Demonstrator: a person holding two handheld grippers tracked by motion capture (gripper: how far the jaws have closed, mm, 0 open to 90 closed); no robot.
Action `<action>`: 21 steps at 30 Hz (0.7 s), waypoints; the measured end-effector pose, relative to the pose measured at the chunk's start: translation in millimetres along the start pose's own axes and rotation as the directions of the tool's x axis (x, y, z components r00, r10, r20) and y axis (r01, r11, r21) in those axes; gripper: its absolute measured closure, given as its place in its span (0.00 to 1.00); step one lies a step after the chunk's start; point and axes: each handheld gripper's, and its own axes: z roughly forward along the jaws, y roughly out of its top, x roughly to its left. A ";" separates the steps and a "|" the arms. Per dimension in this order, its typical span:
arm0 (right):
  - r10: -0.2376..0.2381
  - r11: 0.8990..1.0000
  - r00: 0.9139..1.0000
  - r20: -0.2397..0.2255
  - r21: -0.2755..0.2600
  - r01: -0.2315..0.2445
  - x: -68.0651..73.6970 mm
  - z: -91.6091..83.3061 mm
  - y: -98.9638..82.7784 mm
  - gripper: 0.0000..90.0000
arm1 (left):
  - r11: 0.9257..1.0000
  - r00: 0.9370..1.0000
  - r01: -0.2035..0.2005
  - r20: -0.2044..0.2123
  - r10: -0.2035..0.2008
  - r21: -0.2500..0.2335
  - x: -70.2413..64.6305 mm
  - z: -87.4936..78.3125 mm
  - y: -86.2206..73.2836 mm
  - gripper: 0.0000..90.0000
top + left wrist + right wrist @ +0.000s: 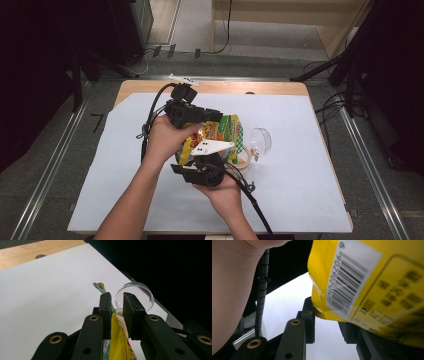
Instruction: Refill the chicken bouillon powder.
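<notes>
Grippers work as a pair on a yellow snack bag (220, 135), held up just above the white sheet (310, 165) near the table's middle, between the two hands. The left gripper (212, 116), at about eleven o'clock of the bag, has its jaws drawn in on the bag's thin top edge, which in the left gripper view runs up between them (117, 340); whether both pads truly press I cannot tell. The right gripper (212, 159), at six o'clock, takes the bag's lower edge between its jaws (322, 312), though the contact is hidden there. Holding opposite ends this way looks meant for pulling the bag open, probably to tip it into the clear cup (260, 140) at three o'clock, beside a tape roll (243, 157). A barcode reads roughly "206206 9" (348, 277); other print is blurred.
</notes>
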 end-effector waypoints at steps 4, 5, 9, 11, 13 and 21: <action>0.001 1.000 1.000 0.004 -0.001 -0.001 -0.3 0.1 0.2 0.78 | 1.000 1.000 -0.012 -0.005 0.012 0.001 -2.0 0.6 0.7 0.86; 0.002 1.000 1.000 0.006 -0.003 -0.002 -0.2 0.3 0.0 0.78 | 1.000 1.000 -0.014 -0.005 0.014 0.001 -2.5 0.8 0.7 0.86; 0.008 1.000 1.000 0.015 -0.009 -0.008 0.2 0.5 -0.4 0.78 | 1.000 1.000 -0.022 -0.010 0.022 -0.002 -5.4 0.9 0.7 0.86; 0.007 1.000 1.000 0.021 -0.010 -0.007 0.1 0.2 -0.6 0.78 | 1.000 0.999 -0.030 -0.012 0.030 -0.005 -7.2 1.0 0.7 0.86; 0.007 1.000 1.000 0.021 -0.012 -0.007 0.2 -0.3 -0.6 0.78 | 1.000 1.000 -0.027 -0.012 0.027 -0.008 -7.3 1.0 0.8 0.86; -0.001 1.000 1.000 0.024 -0.010 0.001 -1.1 -0.1 -0.3 0.78 | 1.000 0.999 -0.028 -0.016 0.028 -0.012 -6.8 1.0 0.7 0.86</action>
